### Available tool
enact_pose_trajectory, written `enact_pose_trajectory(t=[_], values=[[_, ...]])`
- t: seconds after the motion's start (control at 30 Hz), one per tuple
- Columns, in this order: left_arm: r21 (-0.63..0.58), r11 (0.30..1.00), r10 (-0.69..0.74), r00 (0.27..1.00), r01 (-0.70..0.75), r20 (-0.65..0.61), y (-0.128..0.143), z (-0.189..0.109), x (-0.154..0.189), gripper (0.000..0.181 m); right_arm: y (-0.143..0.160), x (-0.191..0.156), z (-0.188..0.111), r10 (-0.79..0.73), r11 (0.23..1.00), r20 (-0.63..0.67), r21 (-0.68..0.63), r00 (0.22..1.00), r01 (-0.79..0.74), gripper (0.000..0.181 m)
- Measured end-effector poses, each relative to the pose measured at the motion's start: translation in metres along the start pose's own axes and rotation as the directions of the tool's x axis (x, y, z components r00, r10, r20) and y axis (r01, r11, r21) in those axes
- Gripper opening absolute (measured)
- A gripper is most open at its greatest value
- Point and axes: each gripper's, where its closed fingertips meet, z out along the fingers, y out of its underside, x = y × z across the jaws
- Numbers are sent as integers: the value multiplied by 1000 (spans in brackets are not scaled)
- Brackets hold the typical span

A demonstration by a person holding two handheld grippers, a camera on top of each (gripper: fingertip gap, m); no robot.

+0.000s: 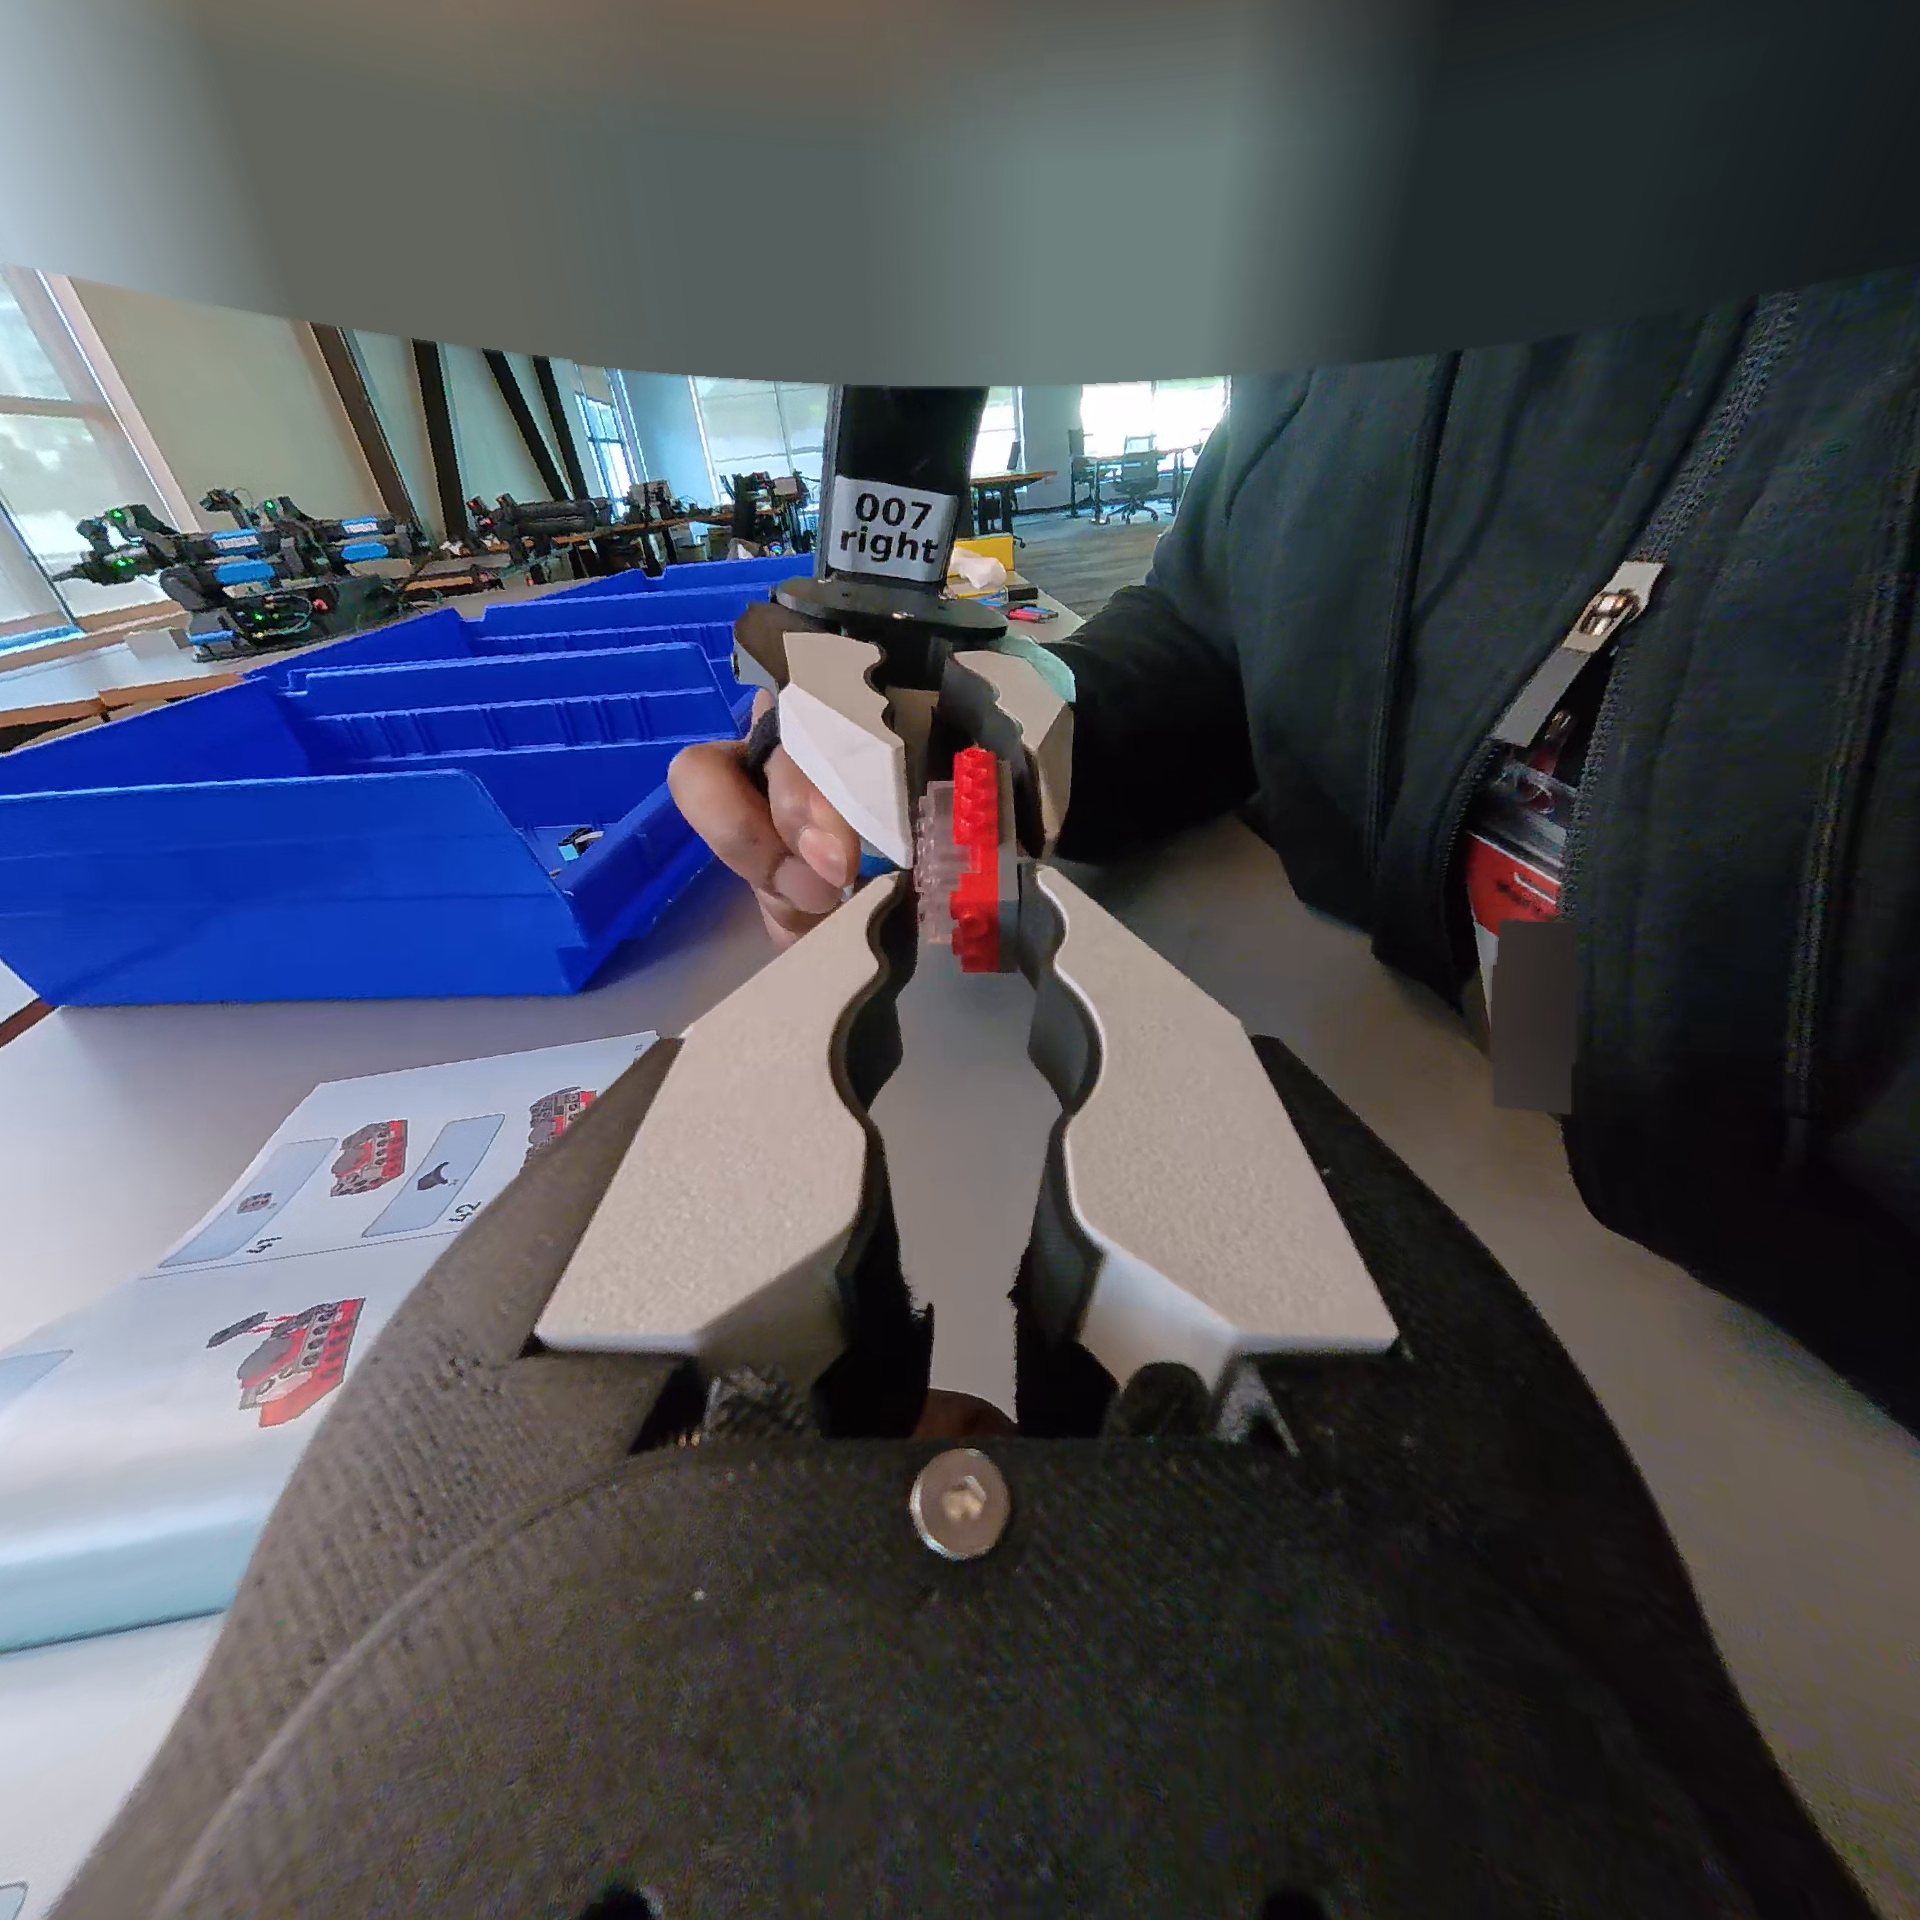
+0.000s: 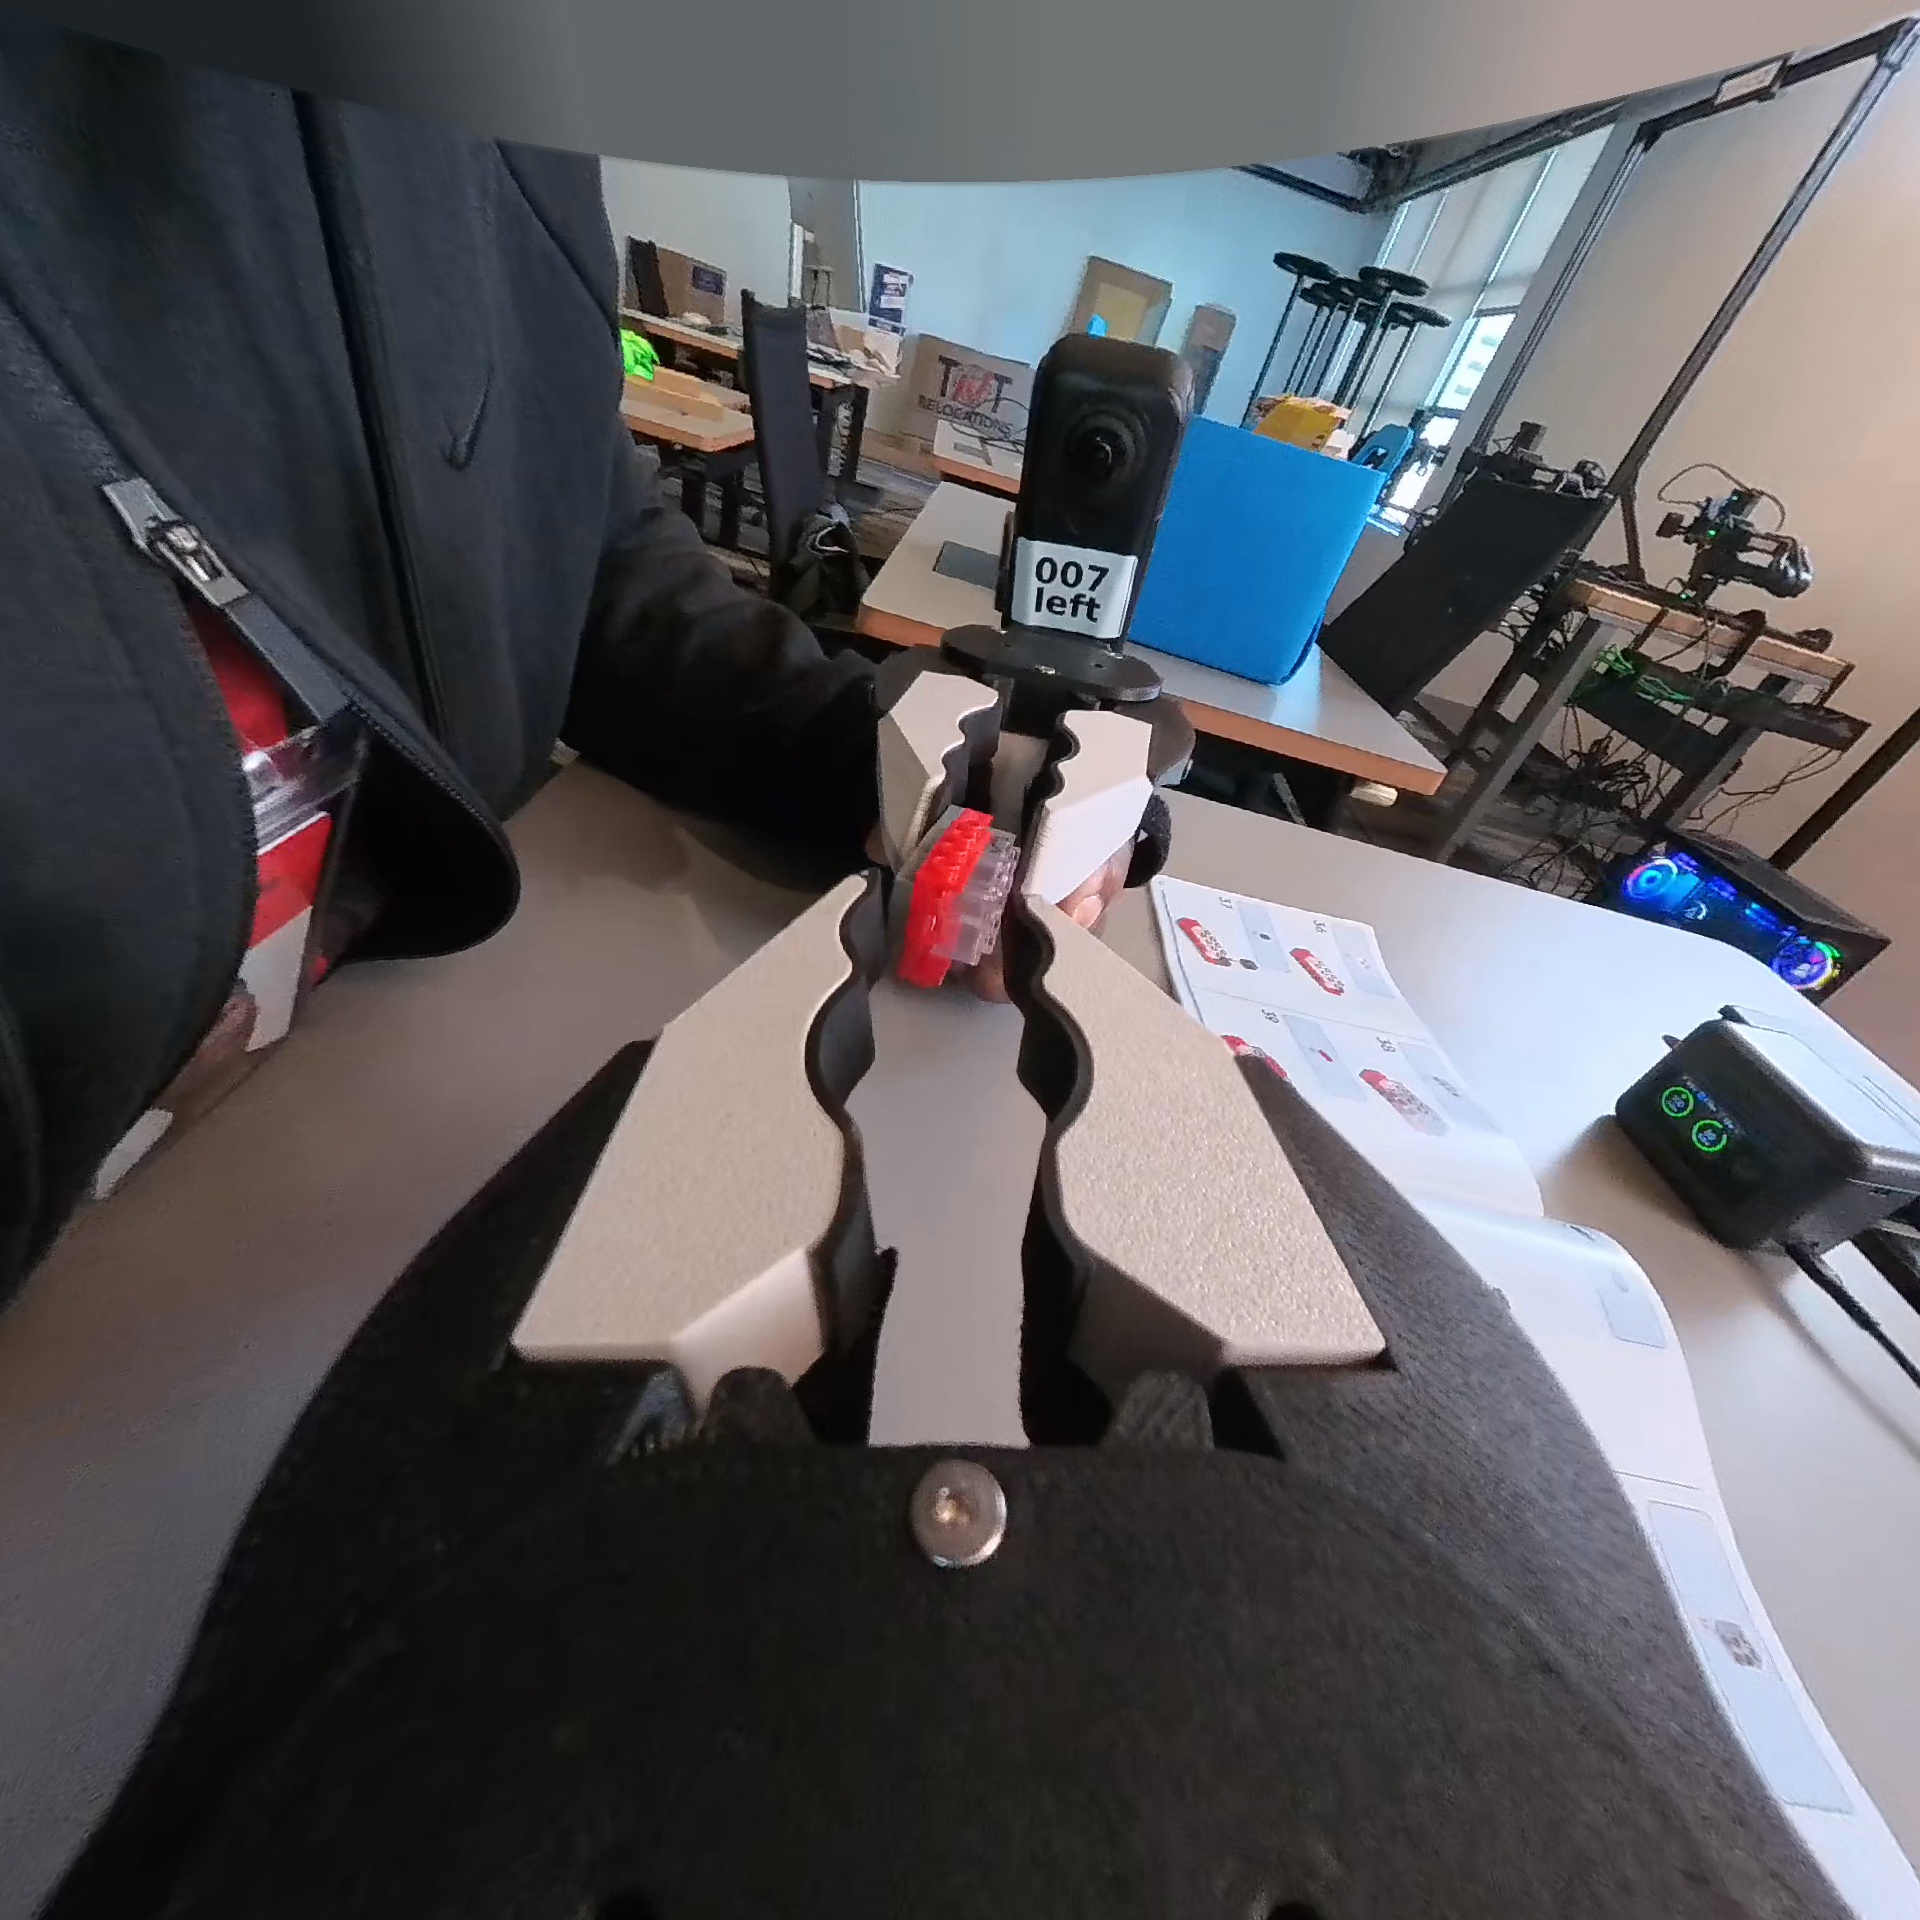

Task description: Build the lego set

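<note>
The small lego assembly, red and grey plates with a clear piece on one side, is held in the air above the worktop, between the two claws that face each other. The left claw is closed on its lower end, and the right claw is clamped on the other end; both grip it together. I judge it is very light and stiff, but the smooth plastic can slip, and the stacked pieces may separate if it is twisted. It is better to hold it on the flat sides, not on the studs. An instruction booklet lies open on the worktop, blue bins behind it
</note>
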Motion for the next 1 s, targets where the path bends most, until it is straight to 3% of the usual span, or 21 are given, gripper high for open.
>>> enact_pose_trajectory(t=[0.57,1.0], values=[[0,1000,10,998,-10,55,-2,-2,-9,18,2,10,0,-1,1000,-63,-11,998,0,21],[5,1000,-5,1000,5,17,-4,0,-3,19,-2,4,0,9,1000,-35,11,999,-9,22]])
